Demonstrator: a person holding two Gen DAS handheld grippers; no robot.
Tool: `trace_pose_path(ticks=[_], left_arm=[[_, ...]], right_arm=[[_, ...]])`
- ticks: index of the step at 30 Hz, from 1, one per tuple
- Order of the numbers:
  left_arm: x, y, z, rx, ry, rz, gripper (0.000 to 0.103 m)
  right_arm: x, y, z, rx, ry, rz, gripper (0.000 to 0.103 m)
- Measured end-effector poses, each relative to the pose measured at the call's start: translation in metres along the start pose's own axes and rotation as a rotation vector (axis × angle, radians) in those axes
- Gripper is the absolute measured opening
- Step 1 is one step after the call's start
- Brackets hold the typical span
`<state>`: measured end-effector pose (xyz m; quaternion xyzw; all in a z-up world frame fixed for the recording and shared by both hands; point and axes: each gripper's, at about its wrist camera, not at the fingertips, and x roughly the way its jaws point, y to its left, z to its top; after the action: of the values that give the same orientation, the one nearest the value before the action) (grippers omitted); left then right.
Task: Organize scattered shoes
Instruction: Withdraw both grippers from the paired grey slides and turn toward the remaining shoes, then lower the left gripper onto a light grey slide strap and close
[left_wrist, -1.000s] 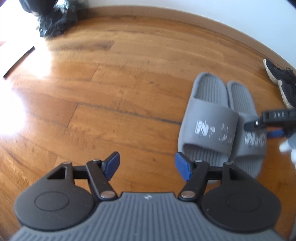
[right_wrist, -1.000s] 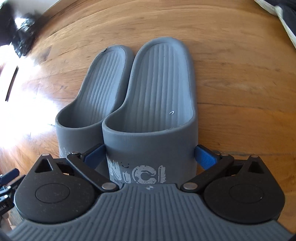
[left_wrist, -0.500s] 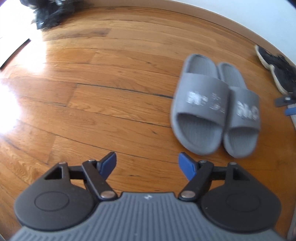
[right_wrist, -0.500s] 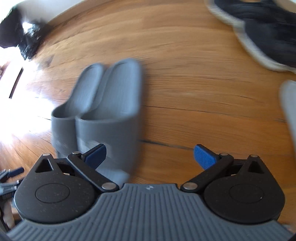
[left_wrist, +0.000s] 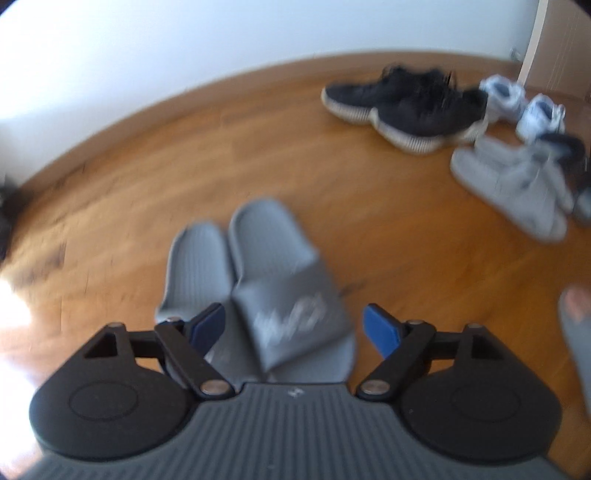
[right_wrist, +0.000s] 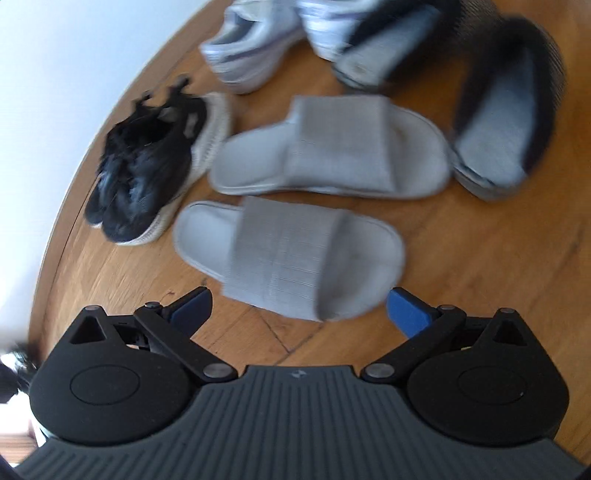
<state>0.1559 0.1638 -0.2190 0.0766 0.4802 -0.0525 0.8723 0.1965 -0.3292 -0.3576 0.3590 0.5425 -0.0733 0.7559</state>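
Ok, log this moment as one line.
left claw: opening, empty, over paired dark grey slides | right claw: open, empty, over nearer light grey slipper | black sneakers: paired by wall

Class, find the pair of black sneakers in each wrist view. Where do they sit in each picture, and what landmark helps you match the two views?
Left wrist view: black sneakers at upper right, near the wall.
Right wrist view: black sneakers at left, toes pointing down-left, near the wall.
Shared landmark: the light grey slippers lie right beside the sneakers in both views.
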Motion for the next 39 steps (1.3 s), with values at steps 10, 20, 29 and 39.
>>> trace_pose_path(ticks=[10, 20, 29, 39], left_arm=[[-0.105, 0.006, 0.035, -0.082, -0.168, -0.012, 0.094], [-0.149, -0.016, 0.045, -0.086, -0.155, -0.07, 0.096], [-0.092, -0.094, 0.109, 0.038, -0.134, -0.058, 0.101], [0.055, -0.259, 0.095, 0.393, -0.104, -0.17, 0.101]], right_arm=[[-0.116, 0.087, -0.014, -0.02, -0.095, 0.192, 0.103], [-0.215, 0.155, -0.096, -0.06, -0.066, 0.26, 0.103], [-0.303, 0.143, -0.093, -0.099, -0.442, 0.233, 0.103], [-0.285, 0.046, -0.025, -0.001, -0.714, 0.066, 0.103]])
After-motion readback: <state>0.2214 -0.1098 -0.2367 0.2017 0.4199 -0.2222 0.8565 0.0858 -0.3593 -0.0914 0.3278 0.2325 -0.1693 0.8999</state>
